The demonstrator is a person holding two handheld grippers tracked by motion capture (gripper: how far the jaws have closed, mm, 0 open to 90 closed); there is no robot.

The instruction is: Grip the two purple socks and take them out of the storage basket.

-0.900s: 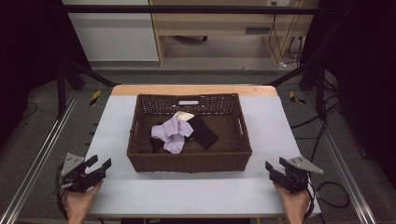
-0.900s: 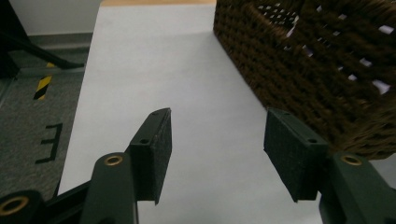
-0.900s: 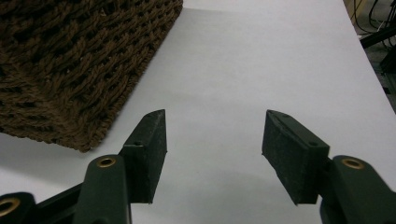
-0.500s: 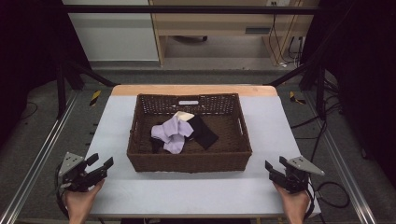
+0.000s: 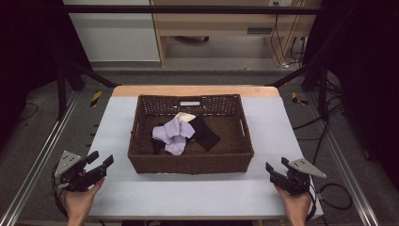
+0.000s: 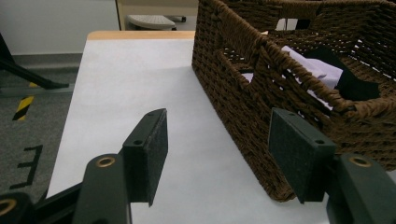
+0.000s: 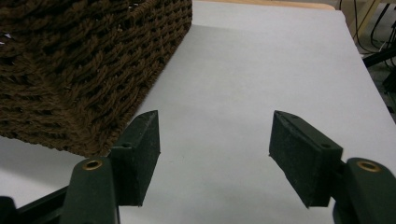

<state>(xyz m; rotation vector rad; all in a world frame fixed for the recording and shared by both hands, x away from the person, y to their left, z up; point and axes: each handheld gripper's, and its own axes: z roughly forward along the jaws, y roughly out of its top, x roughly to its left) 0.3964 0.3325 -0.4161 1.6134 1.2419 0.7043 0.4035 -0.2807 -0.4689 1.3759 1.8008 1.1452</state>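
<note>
Both hand-held grippers — left gripper (image 5: 99,165), right gripper (image 5: 276,169) — rest wide open and empty beside a dark-brown woven wicker basket (image 5: 190,162) holding soft lilac cloth (image 5: 173,133) — likely light, limp, best pinched at a raised fold.

Basket (image 5: 190,162): woven brown wicker, rough, matt, thick twisted strands. Desk (image 5: 141,193): smooth matt pale grey-white top; far edge strip (image 5: 195,90) looks like light wood. Contents of basket: soft cloth pieces, one lilac (image 5: 171,135), one black (image 5: 204,134), one cream (image 5: 186,116), all matt and creased. Left tongs (image 6: 217,140): matt black plastic bodies, brass-coloured metal rivets, jaw faces lined with dark, finely textured pads (image 6: 156,149). Right tongs (image 7: 215,154): same finish. Each carries a flat grey plate (image 5: 306,165), smooth and dull. Floor (image 5: 37,136): grey, matt.
</note>
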